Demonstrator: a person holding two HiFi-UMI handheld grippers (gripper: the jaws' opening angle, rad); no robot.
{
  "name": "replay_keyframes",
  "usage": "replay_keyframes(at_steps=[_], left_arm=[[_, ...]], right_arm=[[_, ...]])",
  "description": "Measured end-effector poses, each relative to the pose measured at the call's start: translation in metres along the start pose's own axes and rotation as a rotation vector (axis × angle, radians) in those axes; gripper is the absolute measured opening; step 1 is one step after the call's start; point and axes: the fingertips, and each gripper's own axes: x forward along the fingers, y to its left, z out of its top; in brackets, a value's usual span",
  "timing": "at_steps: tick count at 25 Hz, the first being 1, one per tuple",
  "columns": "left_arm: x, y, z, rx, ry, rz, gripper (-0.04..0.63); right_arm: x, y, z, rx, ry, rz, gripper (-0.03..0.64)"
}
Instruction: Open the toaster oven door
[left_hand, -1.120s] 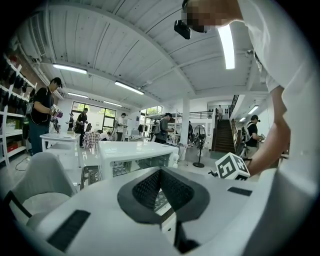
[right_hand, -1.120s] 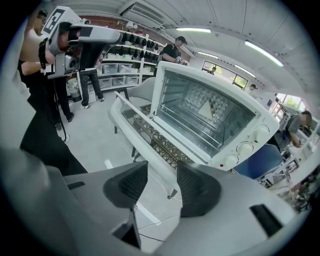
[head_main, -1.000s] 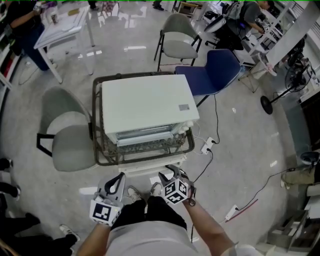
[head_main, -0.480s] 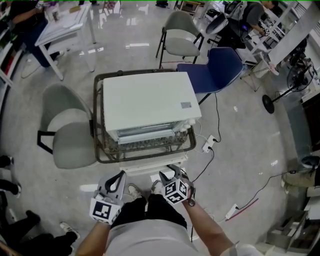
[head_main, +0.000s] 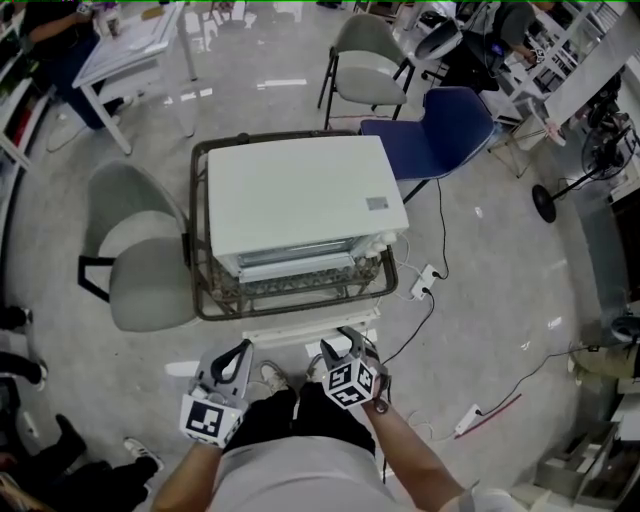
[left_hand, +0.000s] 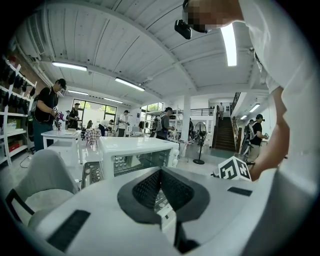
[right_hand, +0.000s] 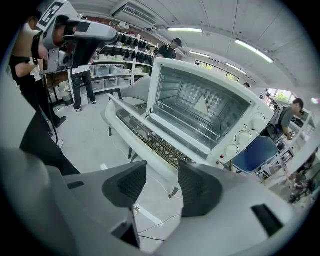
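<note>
The white toaster oven (head_main: 300, 200) stands on a low wicker-topped table (head_main: 205, 305) ahead of me. In the right gripper view its glass door (right_hand: 145, 131) lies folded down flat, and the oven's cavity (right_hand: 197, 112) with its rack is exposed. The knobs (right_hand: 244, 136) are on its right side. My right gripper (head_main: 345, 347) hangs below the table's near edge, short of the door. The right gripper (right_hand: 162, 172) has its jaws opening, with nothing between them. My left gripper (head_main: 232, 360) is beside it at the left. The left gripper (left_hand: 161, 172) has its pads meeting, empty.
A grey chair (head_main: 135, 265) stands left of the table, a blue chair (head_main: 440, 135) and another grey chair (head_main: 365, 60) behind it. A power strip (head_main: 420, 285) and cables lie on the floor at right. People stand around a white table (head_main: 130, 45) at back left.
Both grippers stay near my waist. The view has drifted a little, so the oven sits slightly higher in the picture.
</note>
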Motion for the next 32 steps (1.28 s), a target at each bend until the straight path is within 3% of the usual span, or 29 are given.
replay_keyframes(at_steps=[32], left_arm=[[0.025, -0.018, -0.036, 0.003, 0.120, -0.015, 0.017]], right_arm=[[0.027, 0.017, -0.038, -0.009, -0.116, -0.127, 0.199]])
